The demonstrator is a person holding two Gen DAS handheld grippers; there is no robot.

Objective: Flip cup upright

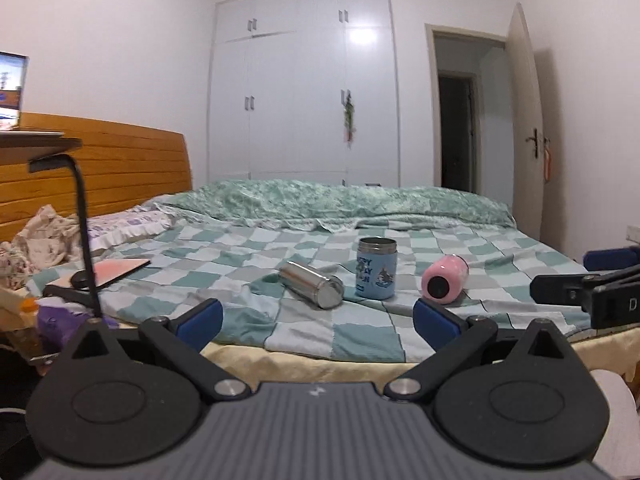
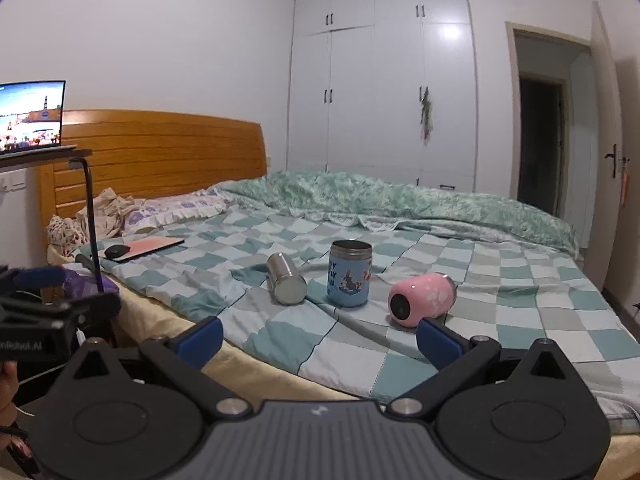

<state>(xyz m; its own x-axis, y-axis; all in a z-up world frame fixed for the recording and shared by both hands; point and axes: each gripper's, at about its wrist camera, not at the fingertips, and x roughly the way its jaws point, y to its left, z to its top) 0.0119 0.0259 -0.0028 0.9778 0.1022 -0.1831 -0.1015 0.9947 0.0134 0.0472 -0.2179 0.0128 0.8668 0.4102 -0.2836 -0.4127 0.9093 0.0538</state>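
Note:
Three cups rest on the checked bedspread (image 1: 224, 248). A steel cup (image 1: 312, 290) (image 2: 285, 284) lies on its side at the left. A blue printed cup (image 1: 376, 274) (image 2: 350, 278) stands upright in the middle. A pink cup (image 1: 445, 283) (image 2: 422, 299) lies on its side at the right, its base toward me. My left gripper (image 1: 318, 320) is open and empty, at the bed's near edge short of the cups. My right gripper (image 2: 320, 340) is open and empty, also short of them; it shows at the right of the left wrist view (image 1: 588, 288).
A rumpled green duvet (image 2: 400, 200) lies behind the cups. A pink tablet (image 2: 154, 245) and black mouse (image 2: 117, 251) lie at the left, near pillows and the wooden headboard (image 2: 160, 152). A laptop (image 2: 30, 118) sits on a stand (image 2: 91, 216). White wardrobe and open door behind.

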